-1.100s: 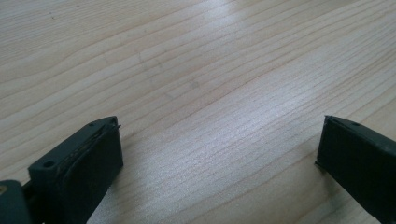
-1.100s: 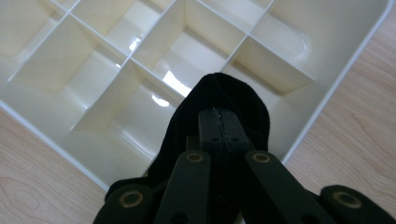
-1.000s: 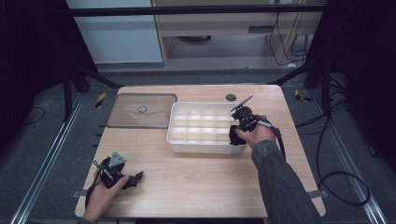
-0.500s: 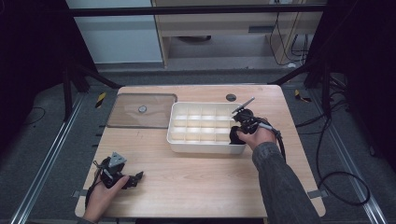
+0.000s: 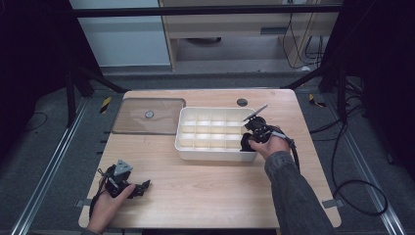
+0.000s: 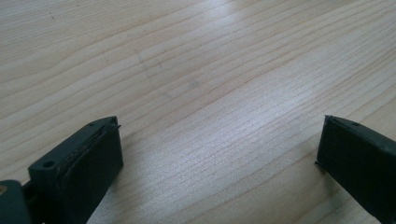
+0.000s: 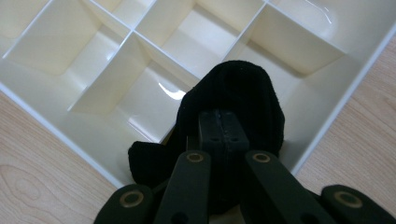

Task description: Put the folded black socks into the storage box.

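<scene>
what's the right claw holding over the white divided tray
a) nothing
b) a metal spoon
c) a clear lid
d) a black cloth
d: in the right gripper view the right claw is shut on a bunched black cloth, at the corner of the white divided tray; the clear lid lies apart on the table.

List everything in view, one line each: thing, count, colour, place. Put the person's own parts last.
Table: one, light wood, centre of the high view.
Divided tray: one, white, many compartments, on the table's far right half.
Black cloth: one, black, bunched at the tray's near right corner, pinched in the right hand-held gripper.
Clear lid: one, see-through brownish, flat on the table left of the tray.
Round hole: one, dark, in the tabletop beyond the tray.
Left hand-held gripper: one, black, jaws open, at the table's near left corner.
Right hand-held gripper: one, black, shut on the cloth.
</scene>
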The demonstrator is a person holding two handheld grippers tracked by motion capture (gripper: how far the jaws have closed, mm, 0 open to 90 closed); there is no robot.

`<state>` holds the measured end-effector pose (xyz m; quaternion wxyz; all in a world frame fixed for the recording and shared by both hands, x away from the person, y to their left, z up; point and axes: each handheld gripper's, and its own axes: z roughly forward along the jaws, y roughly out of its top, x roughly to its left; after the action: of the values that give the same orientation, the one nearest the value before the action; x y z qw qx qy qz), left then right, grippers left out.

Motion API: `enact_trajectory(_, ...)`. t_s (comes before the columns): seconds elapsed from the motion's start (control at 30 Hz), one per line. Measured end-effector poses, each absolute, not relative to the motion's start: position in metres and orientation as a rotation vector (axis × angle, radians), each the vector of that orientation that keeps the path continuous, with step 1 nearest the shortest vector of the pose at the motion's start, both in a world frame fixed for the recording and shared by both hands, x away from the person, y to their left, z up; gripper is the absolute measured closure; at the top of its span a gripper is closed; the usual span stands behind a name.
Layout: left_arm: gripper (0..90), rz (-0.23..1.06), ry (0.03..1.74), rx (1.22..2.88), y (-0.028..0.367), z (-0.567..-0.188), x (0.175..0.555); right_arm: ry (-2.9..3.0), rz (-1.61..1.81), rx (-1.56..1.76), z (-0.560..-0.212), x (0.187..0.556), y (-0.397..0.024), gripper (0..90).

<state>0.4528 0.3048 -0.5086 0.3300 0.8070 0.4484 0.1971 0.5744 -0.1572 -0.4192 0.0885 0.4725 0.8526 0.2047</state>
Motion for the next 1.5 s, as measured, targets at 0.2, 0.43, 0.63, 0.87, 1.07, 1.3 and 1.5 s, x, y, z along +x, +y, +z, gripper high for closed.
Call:
enact_trajectory(0.2, 0.0, 0.515, 1.173, 2.111, 0.305, -0.509, 0.453, 2.546, 0.611, 1.397, -0.423, 0.573, -0.158, 90.0)
enact_trajectory(0.43, 0.0, 0.516, 1.173, 2.11, 0.305, -0.509, 0.453, 2.543, 0.627, 1.394, -0.427, 0.571, -0.158, 90.0)
enact_trajectory(0.63, 0.0, 0.516, 1.174, 2.11, 0.305, -0.509, 0.453, 2.543, 0.616, 1.396, -0.43, 0.57, -0.158, 90.0)
enact_trajectory(0.87, 0.0, 0.516, 1.175, 2.11, 0.305, -0.509, 0.453, 2.545, 0.624, 1.402, -0.435, 0.571, -0.159, 90.0)
enact_trajectory(1.07, 0.0, 0.516, 1.174, 2.111, 0.305, -0.509, 0.453, 2.554, 0.613, 1.427, -0.436, 0.571, -0.158, 90.0)
enact_trajectory(1.3, 0.0, 0.516, 1.174, 2.111, 0.305, -0.509, 0.453, 2.569, 0.592, 1.445, -0.438, 0.572, -0.157, 90.0)
enact_trajectory(1.5, 0.0, 0.517, 1.174, 2.111, 0.305, -0.509, 0.453, 2.571, 0.597, 1.43, -0.439, 0.573, -0.158, 90.0)
